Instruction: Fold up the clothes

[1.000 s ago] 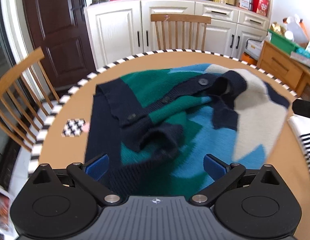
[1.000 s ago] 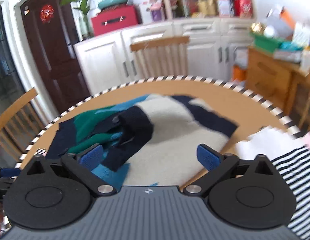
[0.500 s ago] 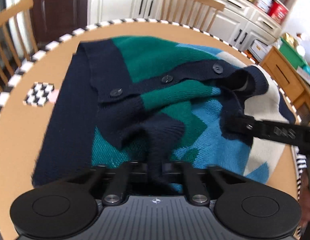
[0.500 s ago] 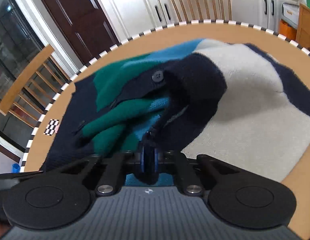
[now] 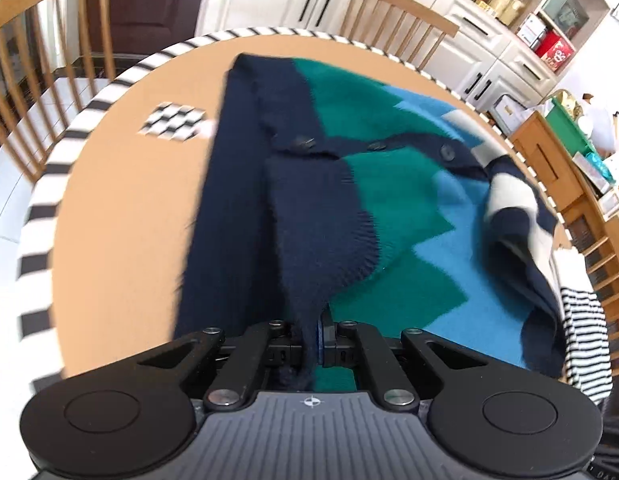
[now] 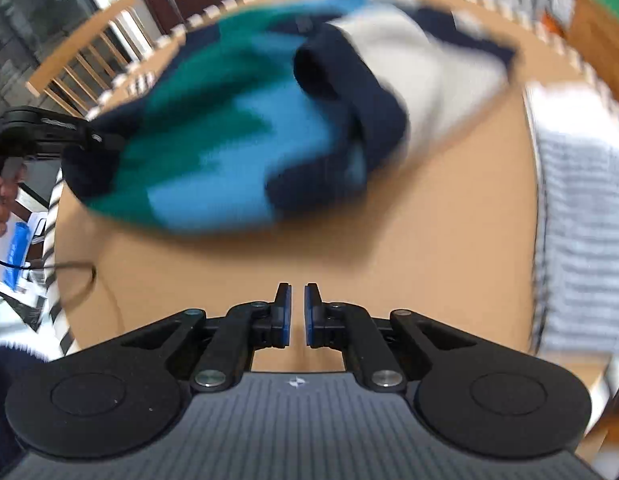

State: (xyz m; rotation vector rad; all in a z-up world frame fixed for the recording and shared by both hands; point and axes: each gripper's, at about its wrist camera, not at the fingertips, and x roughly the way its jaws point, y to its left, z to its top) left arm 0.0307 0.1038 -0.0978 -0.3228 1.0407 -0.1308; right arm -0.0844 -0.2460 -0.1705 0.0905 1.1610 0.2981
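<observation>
A knitted cardigan (image 5: 381, 200) in navy, green, blue and cream lies on the round brown table (image 5: 121, 216). My left gripper (image 5: 314, 336) is shut on a navy part of the cardigan and pulls it taut toward the camera. In the right wrist view the cardigan (image 6: 245, 136) is blurred, lying ahead of my right gripper (image 6: 297, 312). The right gripper's jaws are almost closed with a narrow gap, holding nothing, over bare table. The left gripper (image 6: 49, 132) shows at the far left there, gripping the cardigan's edge.
A striped black-and-white garment (image 5: 585, 336) lies at the table's right edge; it also shows in the right wrist view (image 6: 581, 216). A checkered marker (image 5: 173, 122) sits on the left of the table. Wooden chairs (image 5: 397, 24) surround it. Cabinets stand behind.
The right gripper has let go of the cardigan and drawn back over bare table. The left gripper, still shut on the navy part, has pulled the cardigan toward the near edge.
</observation>
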